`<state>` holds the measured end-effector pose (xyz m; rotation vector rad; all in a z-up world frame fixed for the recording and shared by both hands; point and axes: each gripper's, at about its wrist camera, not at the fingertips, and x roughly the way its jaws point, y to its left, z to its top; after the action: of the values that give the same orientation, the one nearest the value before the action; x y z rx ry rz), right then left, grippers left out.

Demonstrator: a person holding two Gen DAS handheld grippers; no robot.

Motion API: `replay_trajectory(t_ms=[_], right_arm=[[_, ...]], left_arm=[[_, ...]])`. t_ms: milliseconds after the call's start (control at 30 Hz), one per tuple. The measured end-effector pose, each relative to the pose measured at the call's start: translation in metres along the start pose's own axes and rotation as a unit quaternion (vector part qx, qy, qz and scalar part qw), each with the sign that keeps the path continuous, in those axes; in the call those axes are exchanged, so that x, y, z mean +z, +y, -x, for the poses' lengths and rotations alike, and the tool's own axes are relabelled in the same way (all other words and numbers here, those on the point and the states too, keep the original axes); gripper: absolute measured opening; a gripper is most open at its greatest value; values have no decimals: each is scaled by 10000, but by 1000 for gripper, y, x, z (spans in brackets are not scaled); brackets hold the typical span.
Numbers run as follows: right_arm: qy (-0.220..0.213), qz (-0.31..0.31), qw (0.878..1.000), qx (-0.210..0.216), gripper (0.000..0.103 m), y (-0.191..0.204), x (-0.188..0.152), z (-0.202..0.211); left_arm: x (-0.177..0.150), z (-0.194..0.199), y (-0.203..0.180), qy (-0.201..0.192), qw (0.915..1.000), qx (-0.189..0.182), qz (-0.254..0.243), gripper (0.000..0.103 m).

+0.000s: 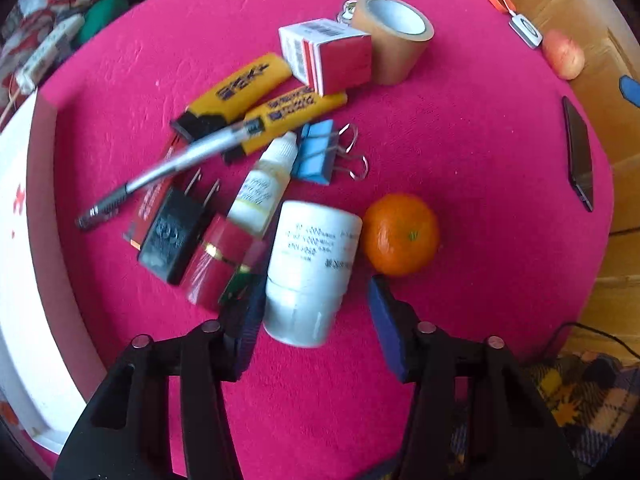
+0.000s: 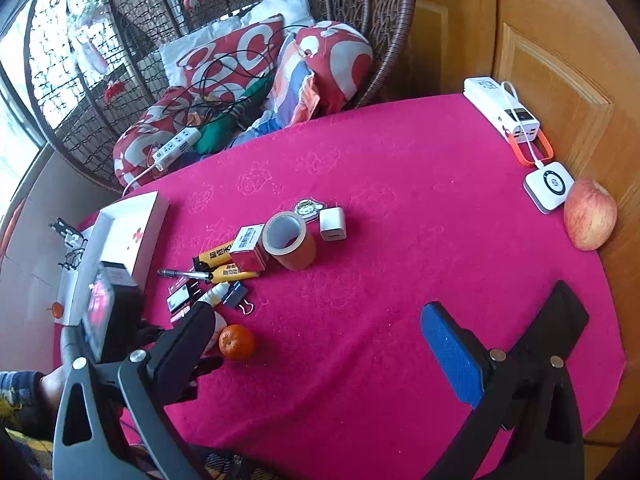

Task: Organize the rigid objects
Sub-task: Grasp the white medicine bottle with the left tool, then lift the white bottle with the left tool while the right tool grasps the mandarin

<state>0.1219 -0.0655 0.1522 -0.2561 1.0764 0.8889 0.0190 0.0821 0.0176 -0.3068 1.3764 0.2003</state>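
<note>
The left gripper points down at the white bottle, which lies on the pink tablecloth. Its jaws straddle the bottle: the left pad touches it, the right pad stands clear, so nothing is clamped. Only the left wrist view shows this. Beside the bottle, the orange touches its right side; the red tube and dropper bottle lie to its left. The right wrist view alone shows the right gripper, jaws wide apart and empty, plus an apple and a white tray far from the bottle.
</note>
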Motion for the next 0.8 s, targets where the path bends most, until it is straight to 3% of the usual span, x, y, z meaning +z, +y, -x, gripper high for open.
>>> replay_trajectory(t_ms=[133,300,500,567,733,800], right_arm=[[253,409,9985,277,92,15,-1,-18],[752,1361,9865,512,91,54,-12,-65],[1231,1869,9727,619,90,85,-25,-110],[1404,2000,9680,578,76,92,-27,-122],[1743,2474,9530,123,56,107,-40,-148],[1707,2560,9515,54,54,110,-43,-151]], left_arm=[[1,5,9,-74,9998,-97,164,36],[-17,27,24,-235,9989,-109,386,36],[-39,71,49,-651,9945,-28,823,36],[-44,81,55,-790,9919,8,994,36],[-61,104,74,-1025,9858,62,1328,36],[-64,112,80,-1094,9847,94,1356,36]])
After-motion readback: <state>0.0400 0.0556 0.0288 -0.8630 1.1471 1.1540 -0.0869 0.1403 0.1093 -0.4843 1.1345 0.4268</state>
